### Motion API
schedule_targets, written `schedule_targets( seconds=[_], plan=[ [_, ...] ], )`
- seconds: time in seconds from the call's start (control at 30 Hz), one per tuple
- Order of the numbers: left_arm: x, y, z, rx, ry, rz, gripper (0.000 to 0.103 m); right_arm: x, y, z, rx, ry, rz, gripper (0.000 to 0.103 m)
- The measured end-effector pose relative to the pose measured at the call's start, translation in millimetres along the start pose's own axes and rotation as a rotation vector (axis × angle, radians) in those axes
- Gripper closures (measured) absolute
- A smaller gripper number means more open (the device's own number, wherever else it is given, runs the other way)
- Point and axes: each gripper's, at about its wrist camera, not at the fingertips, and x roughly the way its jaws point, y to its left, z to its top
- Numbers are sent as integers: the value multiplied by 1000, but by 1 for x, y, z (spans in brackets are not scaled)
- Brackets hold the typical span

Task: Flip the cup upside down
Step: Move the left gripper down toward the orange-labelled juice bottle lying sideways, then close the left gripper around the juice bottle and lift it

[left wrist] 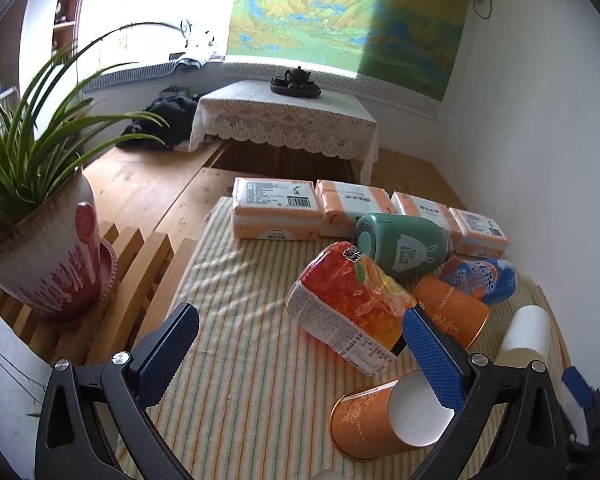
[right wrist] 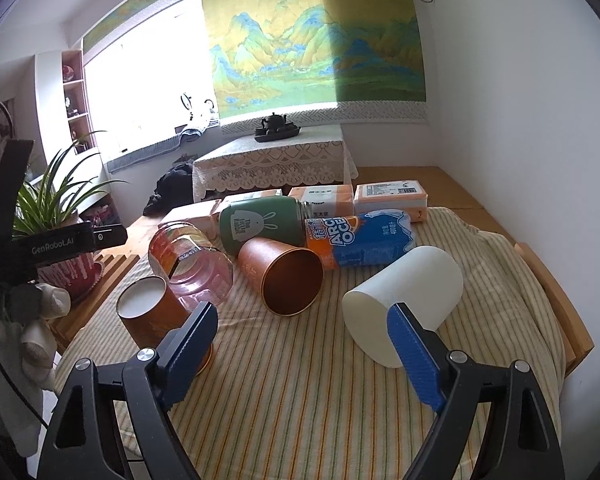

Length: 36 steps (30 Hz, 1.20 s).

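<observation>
While the left gripper (left wrist: 300, 344) stands wide and empty over the striped cloth (left wrist: 236, 392), an orange paper cup (left wrist: 380, 416) lies tipped by its right finger; light and crushable, take it gently mid-wall. Further right, the right gripper (right wrist: 304, 344) gapes empty beside a toppled white cup (right wrist: 404, 300).

White cup (right wrist: 404, 300) beside open jaws

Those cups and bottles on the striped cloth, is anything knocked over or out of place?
Yes. The white cup, two orange cups, the green bottle and the blue-and-orange bottle all lie on their sides in a jumble. Nothing looks spilled or broken.
</observation>
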Motion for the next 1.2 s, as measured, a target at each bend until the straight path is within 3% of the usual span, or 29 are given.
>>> schedule_targets(
  seconds=[0.3, 0.53, 1.2],
  plan=[
    [49, 7, 32, -132, 185, -97, 0, 1, -5, -2, 13, -1, -11, 19],
    [84, 3, 31, -181, 303, -121, 0, 2, -12, -4, 25, 4, -27, 19],
    [127, 3, 29, -267, 431, -140, 1, -2, -19, -1, 21, -9, -63, 19]
  ],
)
